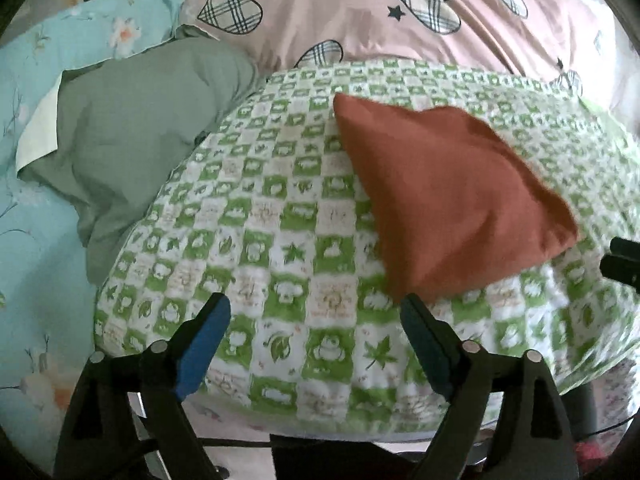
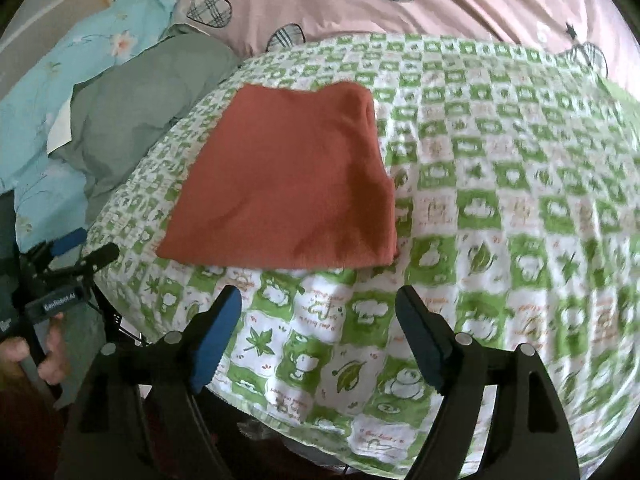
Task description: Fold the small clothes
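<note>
Rust-red folded cloth [image 2: 288, 184]: lies flat on green-checked blanket [image 2: 500, 208], touched by neither tool. Left hand-held gripper [image 1: 316, 330]: jaws apart, empty, near cloth's corner. Right hand-held gripper [image 2: 318, 320]: jaws apart, empty, just short of cloth's edge

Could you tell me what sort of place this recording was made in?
Most likely a bedroom: a pink heart-print duvet, a floral blue sheet and a grey-green pillow surround the green-checked cover.
</note>
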Motion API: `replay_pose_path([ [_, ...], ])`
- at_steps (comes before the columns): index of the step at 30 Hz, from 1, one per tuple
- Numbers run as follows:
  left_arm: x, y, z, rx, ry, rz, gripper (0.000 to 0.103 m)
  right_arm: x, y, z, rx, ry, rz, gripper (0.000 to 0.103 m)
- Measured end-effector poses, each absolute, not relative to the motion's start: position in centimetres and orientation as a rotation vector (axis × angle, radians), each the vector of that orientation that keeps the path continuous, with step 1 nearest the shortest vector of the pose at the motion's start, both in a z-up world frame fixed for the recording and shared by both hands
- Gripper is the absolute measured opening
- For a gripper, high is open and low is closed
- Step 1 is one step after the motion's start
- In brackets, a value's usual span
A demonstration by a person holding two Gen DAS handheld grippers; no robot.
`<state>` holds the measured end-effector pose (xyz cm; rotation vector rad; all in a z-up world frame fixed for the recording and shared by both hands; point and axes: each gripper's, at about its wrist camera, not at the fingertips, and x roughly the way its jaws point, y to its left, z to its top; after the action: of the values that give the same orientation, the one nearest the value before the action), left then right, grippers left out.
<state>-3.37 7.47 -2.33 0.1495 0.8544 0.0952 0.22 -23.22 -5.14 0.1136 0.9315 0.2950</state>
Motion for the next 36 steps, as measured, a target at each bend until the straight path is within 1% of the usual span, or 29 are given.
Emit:
replay_pose_path([
  [1,-3.1,7.5,-2.0,0.136,0.851,0.100,0.093,0.3,-23.2,-4.7,0.108,0.924,0.299,0.090],
  [4,-2.6,7.4,-1.3,0.125,0.819,0.135,0.094,0.5,-23.1,-3.8,0.094,0.902,0.306,0.093],
  [17,0.1,5.6,-3.5,0.189,0.901,0.102,0.094,2.9,-21.3,-5.9,0.054,0.981,0.335,0.093],
  [23,2.0,5.7,-3.0,0.137,0.925,0.085,0.094,4.5,-20.6,-5.4,0.026,0.980,0.344,0.093],
  [36,3.9,4.8,-2.1,0.131,0.914,0.073,0.094,8.1,-20.1,-4.0,0.011,0.965,0.353,0.094],
])
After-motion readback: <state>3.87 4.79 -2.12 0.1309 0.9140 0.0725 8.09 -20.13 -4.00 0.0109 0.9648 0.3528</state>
